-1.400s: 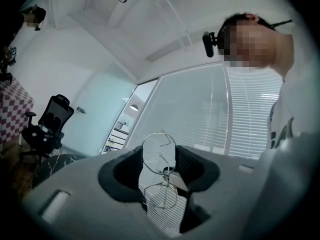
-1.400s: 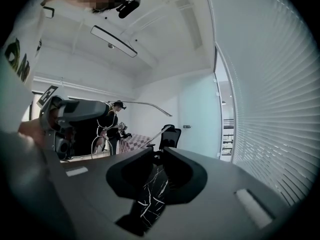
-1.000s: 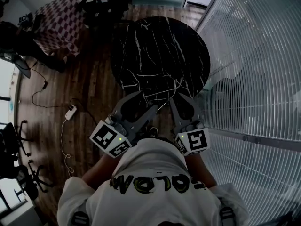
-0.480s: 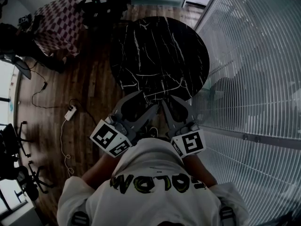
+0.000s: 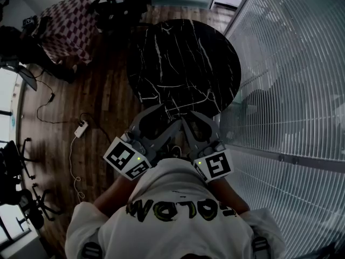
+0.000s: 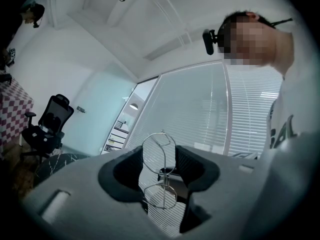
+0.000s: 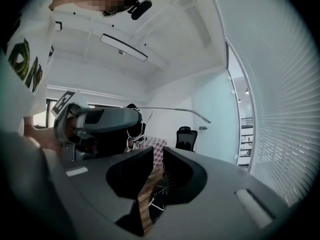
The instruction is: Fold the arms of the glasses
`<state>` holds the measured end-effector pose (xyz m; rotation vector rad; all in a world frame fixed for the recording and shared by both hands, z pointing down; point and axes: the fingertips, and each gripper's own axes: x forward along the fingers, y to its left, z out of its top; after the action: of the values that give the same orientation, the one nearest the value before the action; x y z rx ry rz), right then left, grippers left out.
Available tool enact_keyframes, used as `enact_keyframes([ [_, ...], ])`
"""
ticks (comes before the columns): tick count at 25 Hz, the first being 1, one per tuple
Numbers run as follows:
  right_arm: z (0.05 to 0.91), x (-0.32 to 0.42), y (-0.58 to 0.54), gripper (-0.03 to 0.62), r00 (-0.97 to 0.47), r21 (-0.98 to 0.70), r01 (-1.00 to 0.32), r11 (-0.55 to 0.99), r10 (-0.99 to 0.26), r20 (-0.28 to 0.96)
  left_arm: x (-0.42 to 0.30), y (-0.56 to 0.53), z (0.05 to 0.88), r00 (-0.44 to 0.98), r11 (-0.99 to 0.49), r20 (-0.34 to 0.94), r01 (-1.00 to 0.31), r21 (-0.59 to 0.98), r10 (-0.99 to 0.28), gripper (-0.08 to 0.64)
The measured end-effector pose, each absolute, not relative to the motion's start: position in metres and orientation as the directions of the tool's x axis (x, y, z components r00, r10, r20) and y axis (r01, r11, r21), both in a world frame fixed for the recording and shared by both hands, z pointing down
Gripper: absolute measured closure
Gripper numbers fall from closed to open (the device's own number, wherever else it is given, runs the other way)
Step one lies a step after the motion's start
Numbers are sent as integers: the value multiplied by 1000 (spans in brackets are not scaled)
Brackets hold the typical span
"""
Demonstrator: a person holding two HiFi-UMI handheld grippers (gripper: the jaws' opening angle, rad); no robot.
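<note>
Item: wire-rimmed glasses (image 6: 164,173); held in the air between the jaws of the left gripper (image 6: 159,158), which are closed on the frame; the frame is turned on its side, so that one lens is stacked above the other.

Location: in front of the person's chest, near the edge of the round black marble tabletop (image 5: 183,58); the glasses are not rested on it.

Right gripper (image 7: 158,160): jaws set narrowly apart, nothing between them; floor is seen through the gap; placed just beside the left gripper and pointed towards it.

Condition of the arms: one temple arm (image 7: 175,109) is seen in the right gripper view to stick straight out from the frame, unfolded; a thin line laid across both lenses in the left gripper view is judged to be the other arm, already folded, though this cannot be made certain.

Progress: judged about half done; remaining: the outstanding arm is to be pushed in against the frame.
</note>
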<state>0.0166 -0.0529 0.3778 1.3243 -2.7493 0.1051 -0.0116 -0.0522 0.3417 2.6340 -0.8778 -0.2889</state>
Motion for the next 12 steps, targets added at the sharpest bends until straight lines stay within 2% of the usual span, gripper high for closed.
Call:
enact_keyframes([
  [12, 374, 8, -51, 529, -645, -12, -762, 647, -757, 106, -13, -54, 339, 789, -750, -83, -538, 386, -608, 353],
])
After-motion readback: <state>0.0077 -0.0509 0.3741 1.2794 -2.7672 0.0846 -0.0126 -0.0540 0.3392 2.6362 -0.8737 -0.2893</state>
